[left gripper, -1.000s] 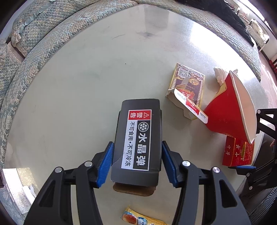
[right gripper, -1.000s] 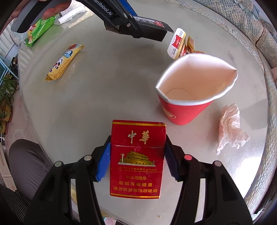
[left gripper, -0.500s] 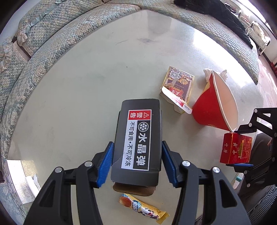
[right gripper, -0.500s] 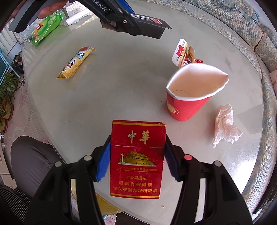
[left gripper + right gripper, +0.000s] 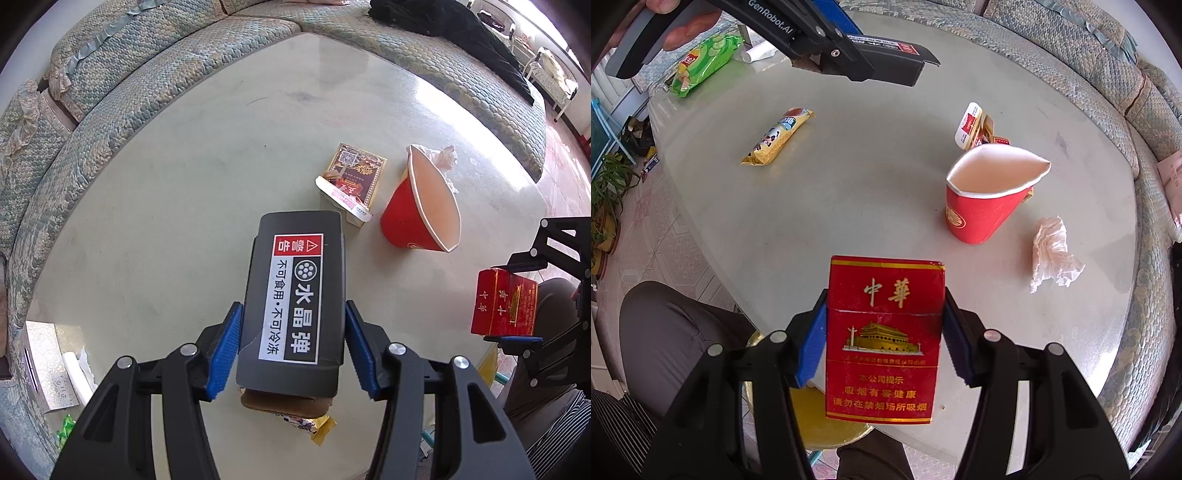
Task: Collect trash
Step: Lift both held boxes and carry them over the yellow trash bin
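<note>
- The left gripper (image 5: pixel 293 341) pinches a black box (image 5: pixel 295 306) by its long sides, held clear above the table (image 5: pixel 166 206). The blue pads catch only the near half; the far end sticks out well past the fingertips, so a jolt could swing it down and out.
- A brown flap hangs open at the box's near end, between the fingers' roots. Anything loose inside might drop out there.
- The right gripper (image 5: pixel 884 341) pinches a red cigarette pack (image 5: pixel 884 339) across its narrow sides, over the table edge. A harder squeeze could buckle the thin card and the pack would slip.
- Beyond the right fingertips stand a red paper cup (image 5: pixel 982 206), a crumpled tissue (image 5: pixel 1052 254) to its right, and an open carton (image 5: pixel 975 127) behind it. A snack wrapper (image 5: pixel 777 136) lies far left. A low swing could topple the bent cup.
- No bin shows in either view, so both loads may travel far.
</note>
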